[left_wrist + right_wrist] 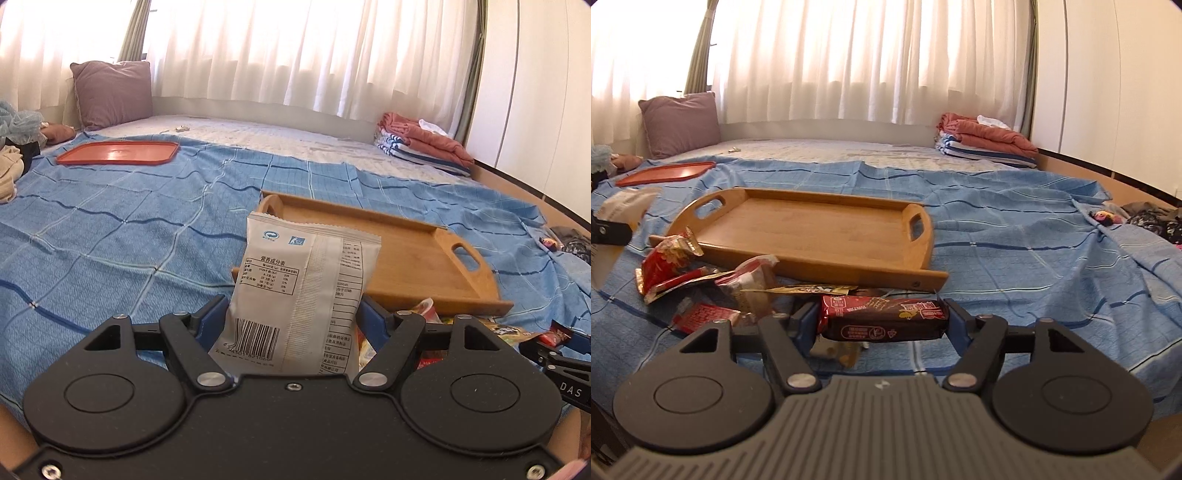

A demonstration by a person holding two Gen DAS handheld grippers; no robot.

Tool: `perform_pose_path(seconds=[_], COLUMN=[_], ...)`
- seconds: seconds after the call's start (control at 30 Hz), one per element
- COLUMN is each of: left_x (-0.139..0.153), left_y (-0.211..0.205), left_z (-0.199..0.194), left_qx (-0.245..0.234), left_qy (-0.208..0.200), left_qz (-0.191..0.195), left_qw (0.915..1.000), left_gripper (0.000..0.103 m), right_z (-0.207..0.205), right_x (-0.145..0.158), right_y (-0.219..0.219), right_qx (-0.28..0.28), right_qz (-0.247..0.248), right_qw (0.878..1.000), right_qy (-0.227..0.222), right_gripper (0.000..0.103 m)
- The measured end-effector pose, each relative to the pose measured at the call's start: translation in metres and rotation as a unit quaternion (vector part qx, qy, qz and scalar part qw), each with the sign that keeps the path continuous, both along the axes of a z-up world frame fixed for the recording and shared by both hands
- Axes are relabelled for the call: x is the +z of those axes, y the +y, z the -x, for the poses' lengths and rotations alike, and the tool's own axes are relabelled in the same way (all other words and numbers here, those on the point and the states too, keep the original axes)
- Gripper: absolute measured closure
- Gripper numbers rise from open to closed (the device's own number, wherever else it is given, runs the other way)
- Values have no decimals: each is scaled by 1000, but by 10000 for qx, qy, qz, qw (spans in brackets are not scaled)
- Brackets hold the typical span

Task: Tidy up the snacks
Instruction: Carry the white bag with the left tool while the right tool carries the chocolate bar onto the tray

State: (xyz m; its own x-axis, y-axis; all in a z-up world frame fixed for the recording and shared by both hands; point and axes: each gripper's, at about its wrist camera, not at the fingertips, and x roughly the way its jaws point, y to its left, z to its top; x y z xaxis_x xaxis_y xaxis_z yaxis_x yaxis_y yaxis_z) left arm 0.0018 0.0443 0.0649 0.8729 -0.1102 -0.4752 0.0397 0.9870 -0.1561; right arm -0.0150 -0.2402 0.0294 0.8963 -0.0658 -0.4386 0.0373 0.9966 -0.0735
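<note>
My left gripper (291, 314) is shut on a grey snack bag (303, 288), held upright with its barcode facing the camera. My right gripper (882, 321) is shut on a dark brown and red snack bar (884, 321), which lies crosswise between the blue pads, lifted off the bed. The wooden tray (812, 229) with two handle cutouts sits on the blue sheet just beyond both grippers; the same wooden tray (417, 258) is partly hidden behind the bag in the left wrist view. A heap of loose snack packets (701, 280) lies in front of the tray's near left corner.
A flat red tray (118, 152) lies far left on the blue sheet (1015, 258). A purple cushion (112, 92) leans at the back left, folded clothes (986, 142) at the back right. Dark items (1152, 218) sit at the bed's right edge.
</note>
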Motion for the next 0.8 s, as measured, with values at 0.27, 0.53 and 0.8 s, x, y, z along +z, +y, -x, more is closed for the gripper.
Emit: perform_pose_path(seconds=[0.27, 0.53, 0.8], left_x=[13, 14, 25], left_y=[4, -1, -1], left_z=[-12, -16, -34], left_qx=[-34, -109, -189], left_qy=[28, 73, 160], left_qz=[-30, 23, 45], left_qw=[10000, 9999, 9997], left_gripper=[30, 30, 30], right_z=[4, 9, 1], right_x=[10, 20, 35], right_y=[-11, -18, -25], right_qx=[-229, -338, -289], right_qz=[-13, -66, -254], right_qw=[9997, 9993, 9989], right_qy=[-1, -124, -251], right_gripper=[33, 33, 32])
